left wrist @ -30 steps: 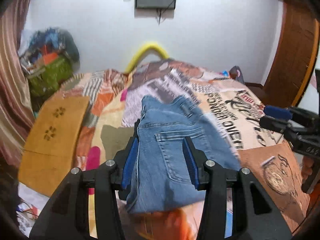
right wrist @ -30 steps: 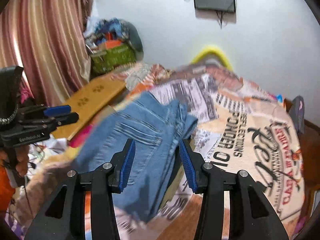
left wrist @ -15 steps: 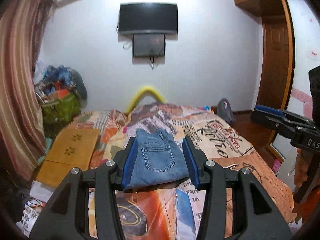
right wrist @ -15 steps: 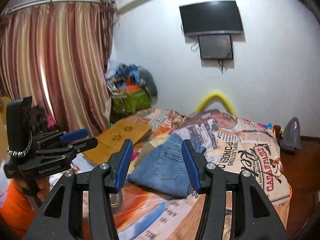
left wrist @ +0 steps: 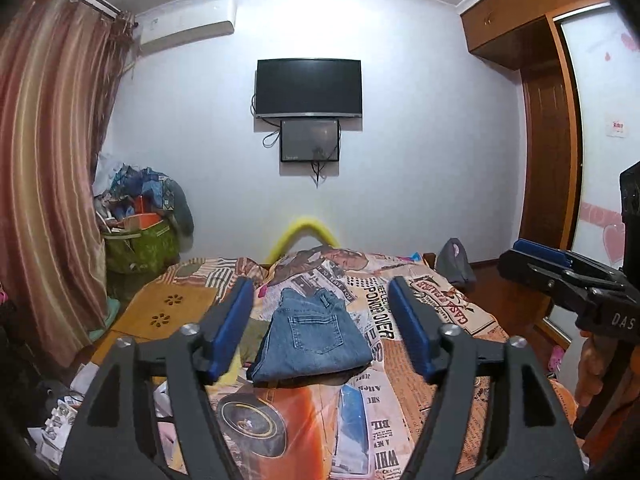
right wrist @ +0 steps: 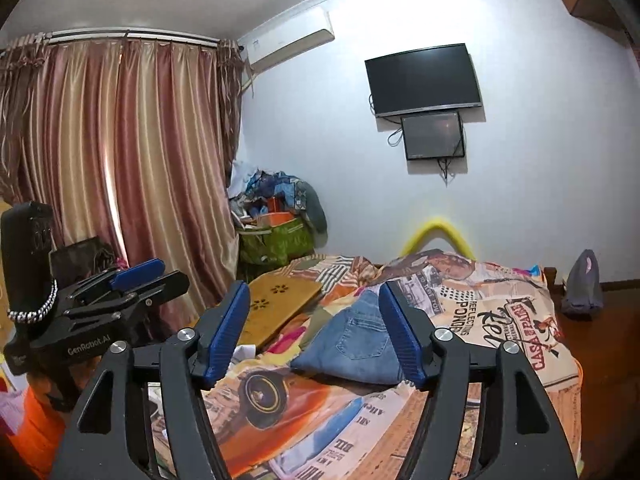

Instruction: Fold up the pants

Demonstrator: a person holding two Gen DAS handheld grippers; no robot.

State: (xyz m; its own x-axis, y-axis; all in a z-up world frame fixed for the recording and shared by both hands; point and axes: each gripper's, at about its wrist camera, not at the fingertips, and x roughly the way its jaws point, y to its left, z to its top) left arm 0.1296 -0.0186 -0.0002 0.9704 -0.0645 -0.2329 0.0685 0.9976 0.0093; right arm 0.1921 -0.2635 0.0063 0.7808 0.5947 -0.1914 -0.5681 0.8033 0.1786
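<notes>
Folded jeans (left wrist: 316, 336) lie at centre frame on the patterned bedspread (left wrist: 420, 304). Left gripper (left wrist: 322, 322) and right gripper (right wrist: 316, 330) jaws have just been opening; both stand spread, empty.

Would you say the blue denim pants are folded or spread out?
Folded: the blue denim pants lie as a compact stack on the patterned bedspread.

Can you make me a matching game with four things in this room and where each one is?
Things:
1. jeans
2. television
3. curtain
4. green bag

Places:
A. high on the white wall
B. in the corner beside the curtain
C. folded on the bedspread
D. hanging along the left side of the room

Pairs: 1-C, 2-A, 3-D, 4-B
</notes>
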